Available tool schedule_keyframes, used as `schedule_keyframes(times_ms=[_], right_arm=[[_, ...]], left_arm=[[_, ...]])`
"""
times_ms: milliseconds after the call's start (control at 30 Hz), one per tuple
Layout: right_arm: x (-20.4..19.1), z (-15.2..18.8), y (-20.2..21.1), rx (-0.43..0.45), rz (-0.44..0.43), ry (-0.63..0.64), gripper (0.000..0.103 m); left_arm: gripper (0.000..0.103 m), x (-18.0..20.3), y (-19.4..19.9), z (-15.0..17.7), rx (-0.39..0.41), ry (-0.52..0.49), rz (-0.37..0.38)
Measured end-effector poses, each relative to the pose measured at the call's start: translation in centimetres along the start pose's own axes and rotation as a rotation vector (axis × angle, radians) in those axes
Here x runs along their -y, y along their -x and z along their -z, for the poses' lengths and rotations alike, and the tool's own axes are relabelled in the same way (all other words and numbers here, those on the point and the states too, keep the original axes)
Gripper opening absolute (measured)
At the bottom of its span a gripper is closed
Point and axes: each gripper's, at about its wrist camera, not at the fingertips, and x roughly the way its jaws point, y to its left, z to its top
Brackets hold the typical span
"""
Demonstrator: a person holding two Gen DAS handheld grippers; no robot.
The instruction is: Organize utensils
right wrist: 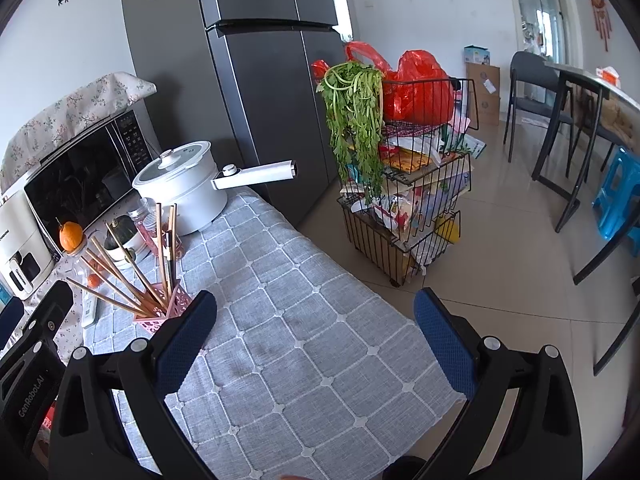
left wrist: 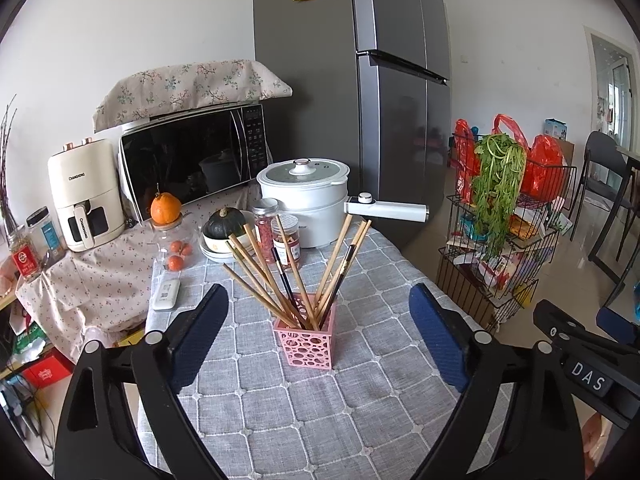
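Observation:
A pink perforated holder (left wrist: 307, 342) stands on the grey checked tablecloth (left wrist: 304, 412) and holds several wooden and dark chopsticks (left wrist: 276, 276) fanned upward. My left gripper (left wrist: 318, 336) is open, its blue pads either side of the holder and a little nearer the camera, holding nothing. In the right wrist view the holder (right wrist: 160, 312) and chopsticks (right wrist: 132, 276) stand at the left, just beyond the left fingertip. My right gripper (right wrist: 316, 332) is open and empty over the tablecloth (right wrist: 304, 360). The other gripper's body shows at each view's edge.
Behind the holder stand a white electric pot (left wrist: 308, 196) with a long handle, jars (left wrist: 266, 220), a squash on plates (left wrist: 224, 226), a microwave (left wrist: 192, 160), an air fryer (left wrist: 86, 192) and a fridge (left wrist: 352, 80). A wire cart (right wrist: 412, 184) with greens stands right of the table.

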Motion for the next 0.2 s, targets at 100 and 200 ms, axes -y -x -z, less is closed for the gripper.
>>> schedule_keyframes(times_ms=[100, 200], right_arm=[[0.01, 0.01, 0.01, 0.002, -0.001, -0.002, 0.096], [0.04, -0.04, -0.01, 0.001, -0.001, -0.002, 0.096]], left_arm=[[0.096, 0.11, 0.23, 0.04, 0.007, 0.003, -0.014], [0.096, 0.07, 0.29, -0.01, 0.006, 0.009, -0.011]])
